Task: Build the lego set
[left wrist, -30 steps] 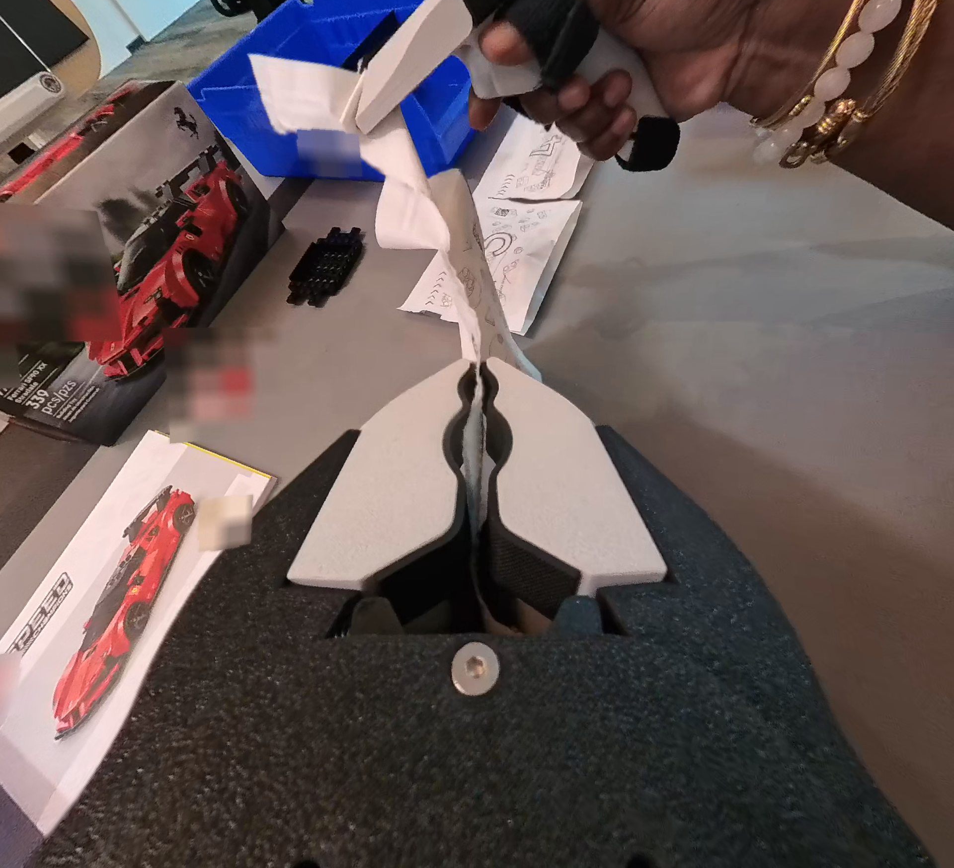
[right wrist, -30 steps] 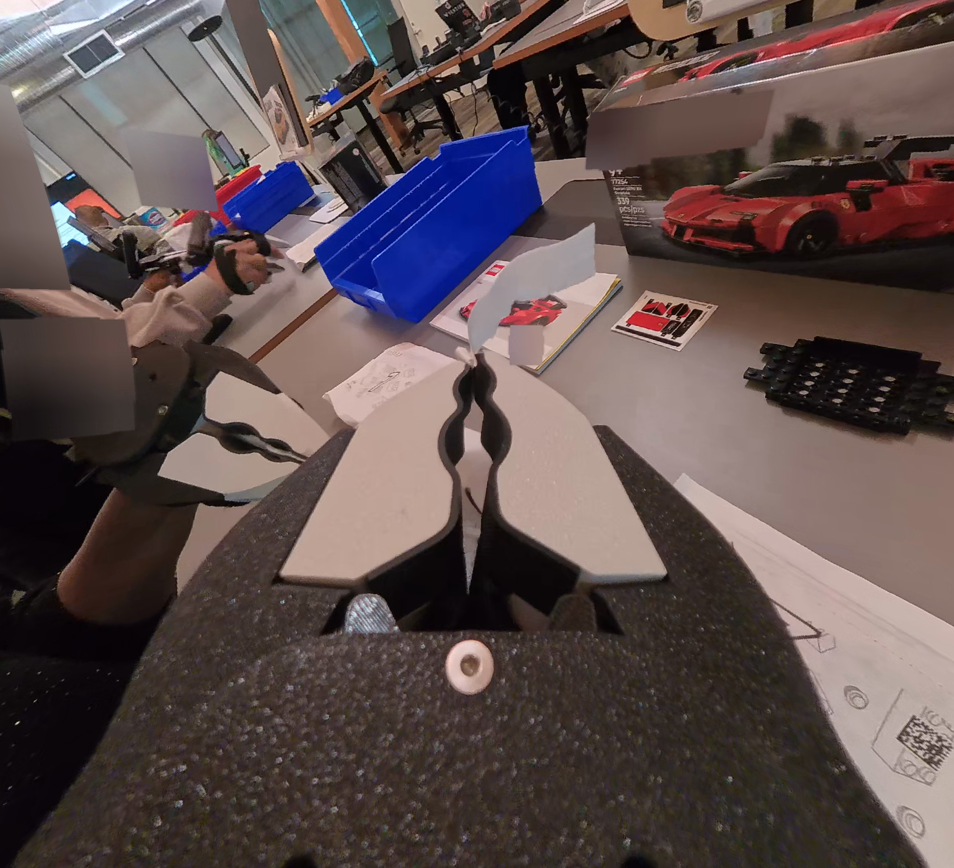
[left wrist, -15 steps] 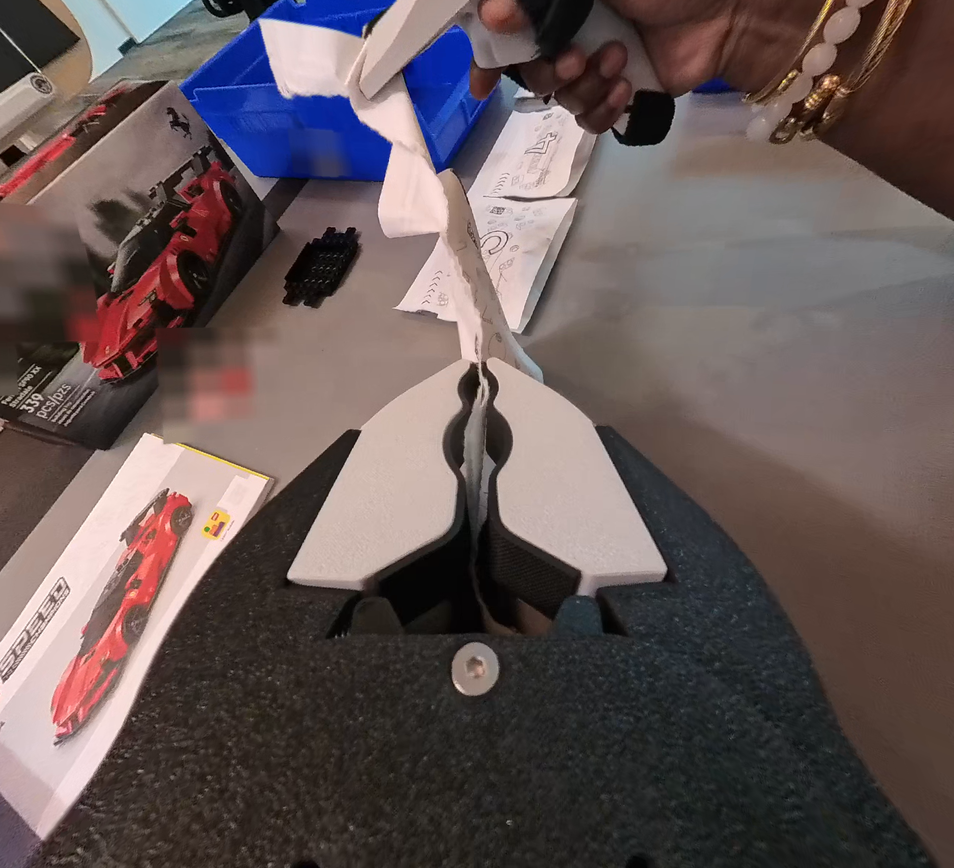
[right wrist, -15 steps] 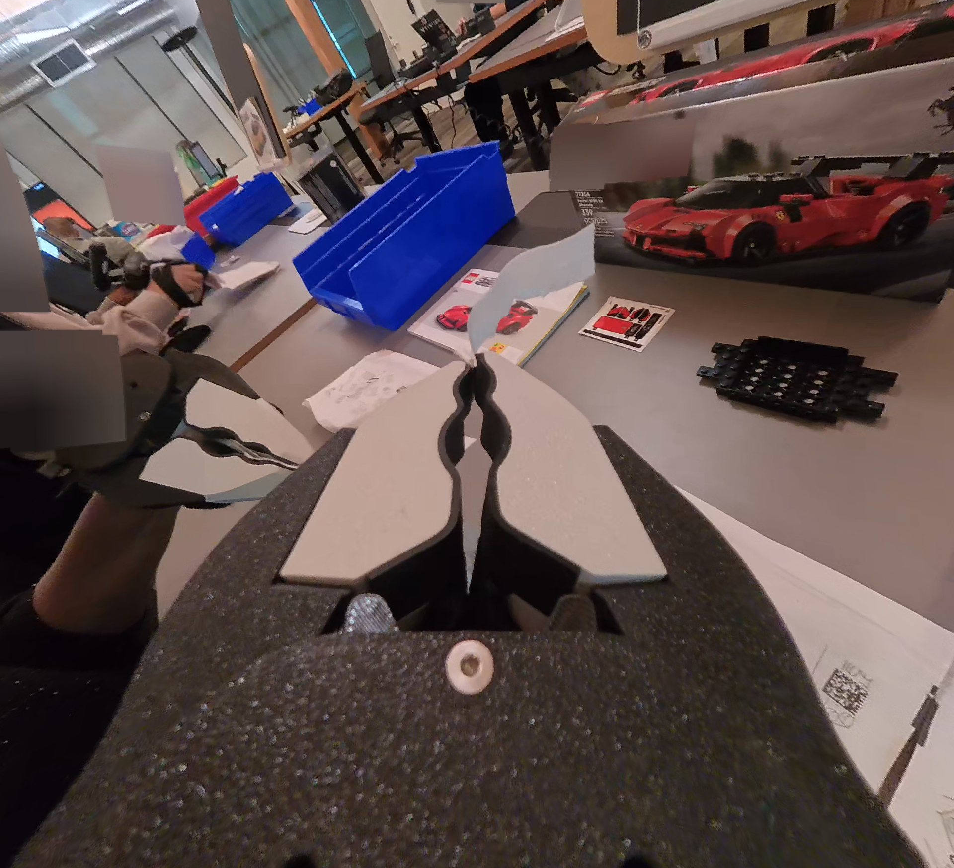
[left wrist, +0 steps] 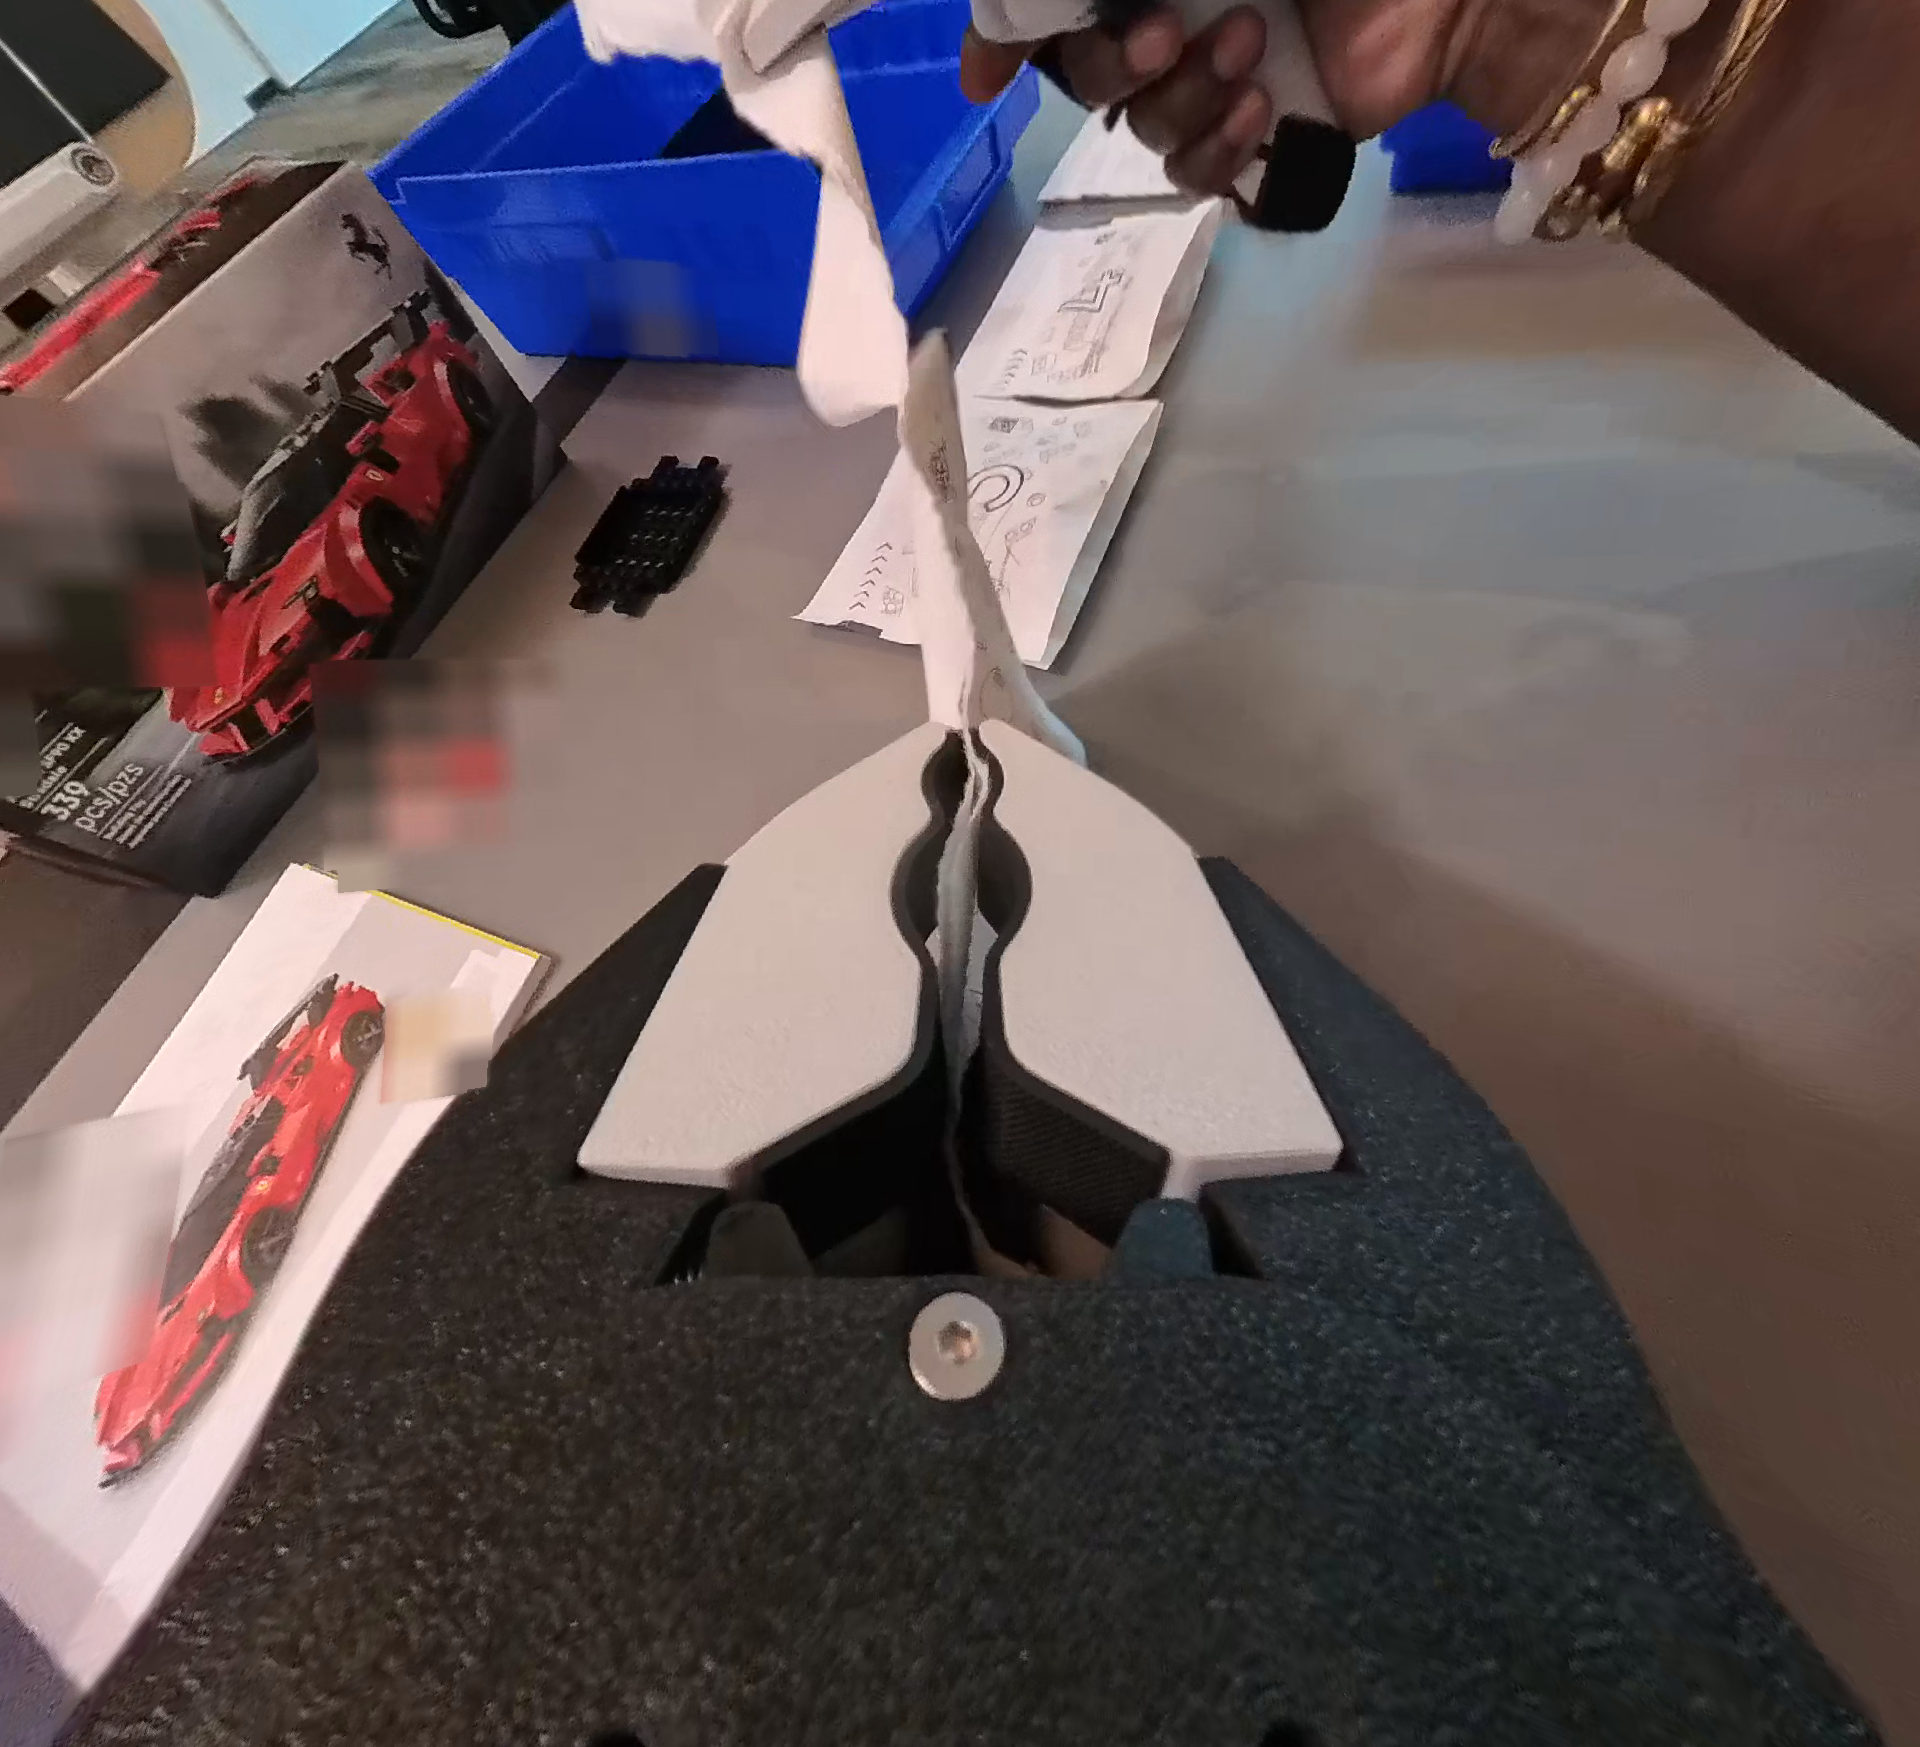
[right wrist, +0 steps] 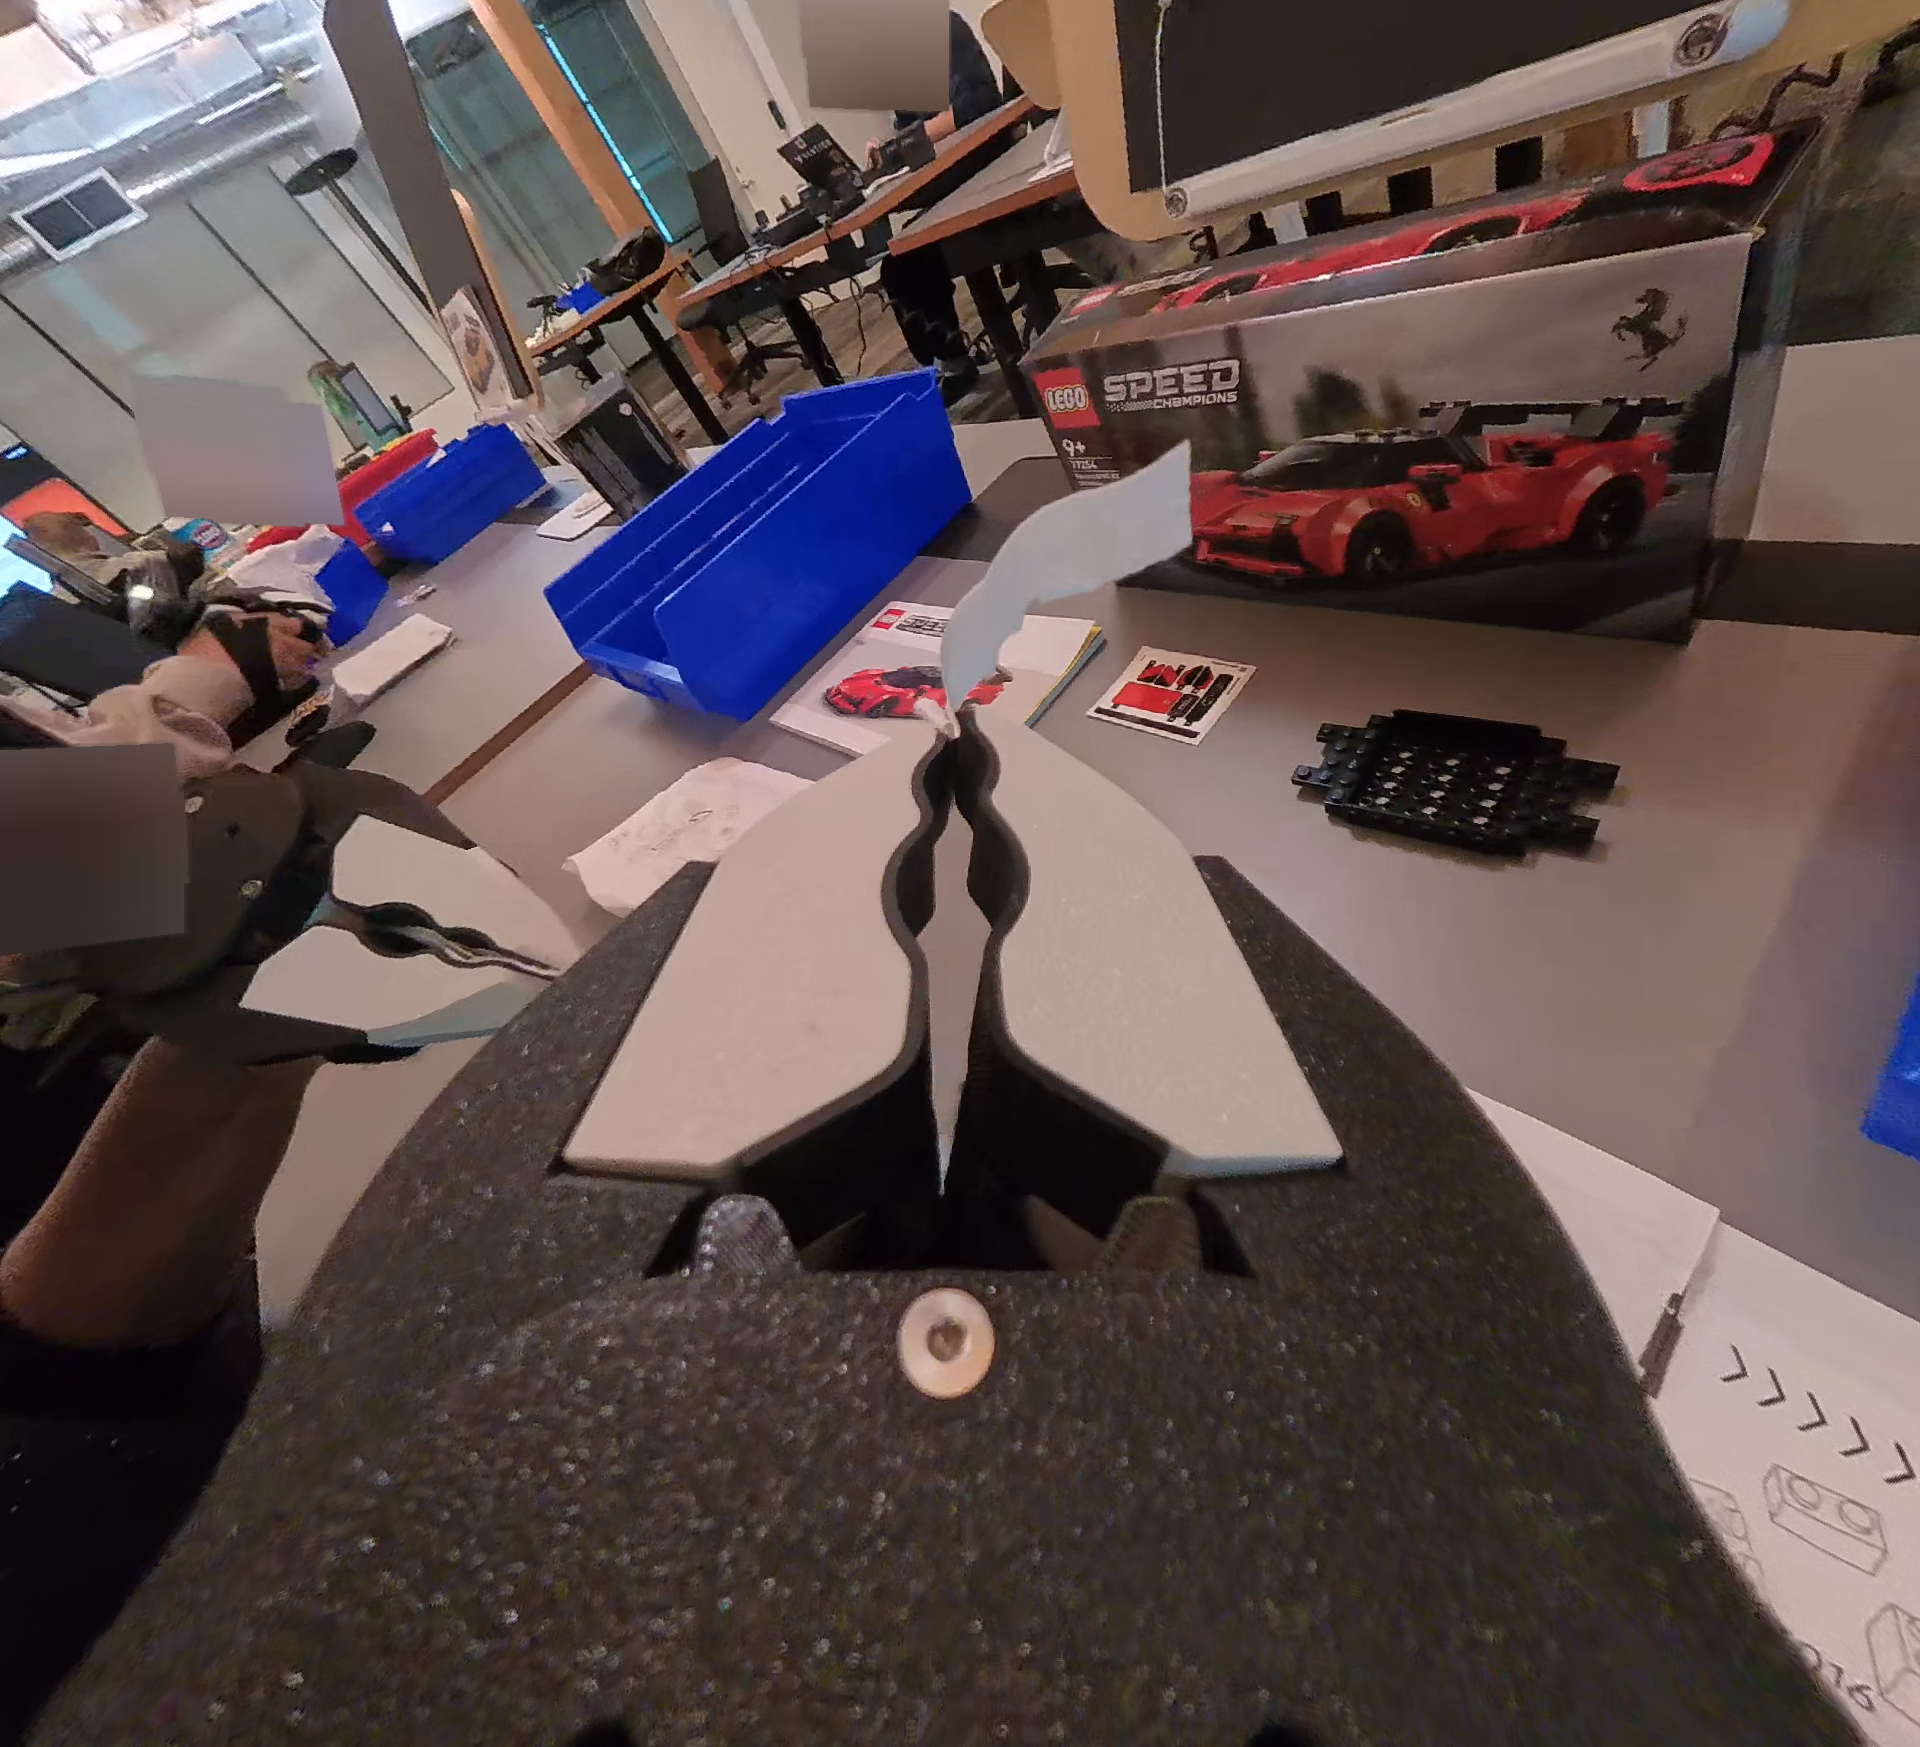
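A white paper bag (left wrist: 940, 492), printed with line drawings and twisted, stretches in the air between both grippers. The left gripper (left wrist: 966, 741) is clenched on 1 end, the right gripper (right wrist: 961, 729) on the other. On the table (left wrist: 1455, 658) lie 2 more paper bags (left wrist: 1049, 492), 1 black plate (right wrist: 1455, 778), 1 booklet (right wrist: 914, 674), 1 sticker sheet (right wrist: 1172, 692), 1 blue bin (right wrist: 769, 544) and 1 box (right wrist: 1455, 450).

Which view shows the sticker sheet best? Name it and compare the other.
The right wrist view: the sticker sheet lies flat and unobstructed on the grey table, between the booklet and the black plate. The left wrist view does not show it at all; there only the booklet and plate appear.
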